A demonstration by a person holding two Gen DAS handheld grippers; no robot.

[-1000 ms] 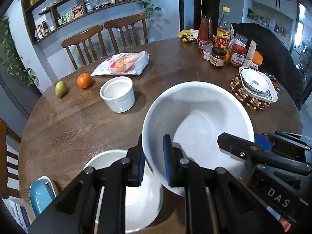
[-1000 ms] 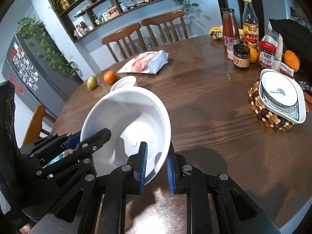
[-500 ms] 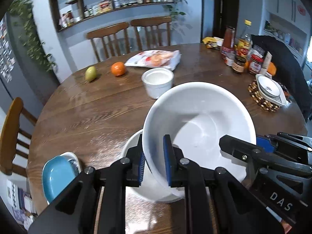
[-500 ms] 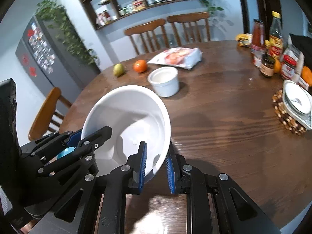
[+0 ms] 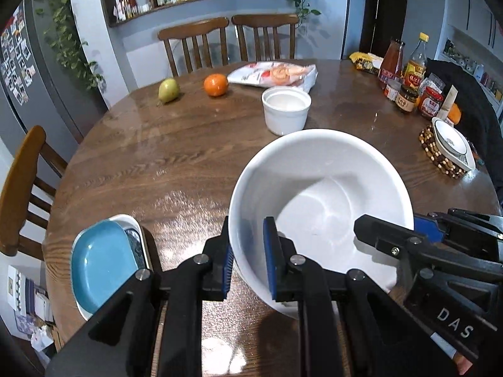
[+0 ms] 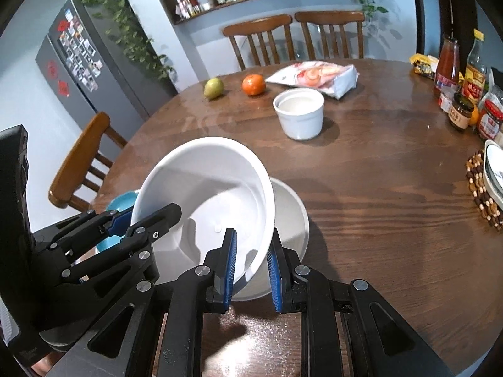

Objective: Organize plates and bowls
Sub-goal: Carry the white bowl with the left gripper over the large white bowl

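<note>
A large white bowl [image 5: 320, 194] hangs tilted above the wooden table, gripped on both sides. My left gripper [image 5: 246, 245] is shut on its left rim, one blue pad inside and one outside. My right gripper [image 6: 251, 251] is shut on the right rim in the same way. In the right wrist view a second white bowl [image 6: 292, 210] sits on the table directly beneath the held bowl [image 6: 213, 188]; the left wrist view hides it. A blue plate [image 5: 100, 264] lies on a white plate [image 5: 133, 221] at the near left edge. A small white ramekin [image 5: 286, 110] stands farther back.
A patterned dish [image 5: 449, 141] rests on a bead trivet at the right edge. Jars and bottles [image 5: 405, 84] crowd the far right. A pear [image 5: 168, 90], an orange [image 5: 216, 84] and a snack bag [image 5: 276, 73] lie at the back. Chairs ring the table.
Both grippers have carried the large bowl leftward across the table until it hangs over the second white bowl. The blue plate has come closer in the left wrist view. Both grips are unchanged.
</note>
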